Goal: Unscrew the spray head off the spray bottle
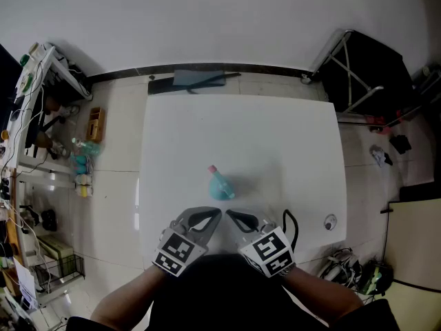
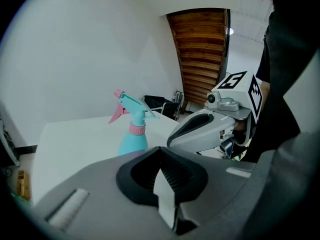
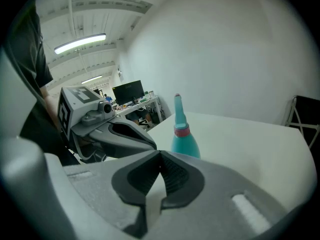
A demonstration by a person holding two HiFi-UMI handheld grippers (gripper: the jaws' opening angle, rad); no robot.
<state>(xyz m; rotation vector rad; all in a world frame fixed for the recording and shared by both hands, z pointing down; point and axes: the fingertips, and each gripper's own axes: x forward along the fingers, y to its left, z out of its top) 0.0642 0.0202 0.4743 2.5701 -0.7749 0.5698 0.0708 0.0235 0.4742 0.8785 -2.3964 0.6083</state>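
Left gripper (image 1: 215,213) and right gripper (image 1: 232,216) jaws are clenched empty, the bottle (image 1: 220,185) stands upright mid-surface (image 1: 289,136) just ahead, and a shut-jaw nudge could topple it, or its unheld body could spin with the head.

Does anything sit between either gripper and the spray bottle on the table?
Nothing visible does. The spray bottle stands upright on the white table just ahead of the left gripper and right gripper, with only bare tabletop between. Both grippers are shut and empty.
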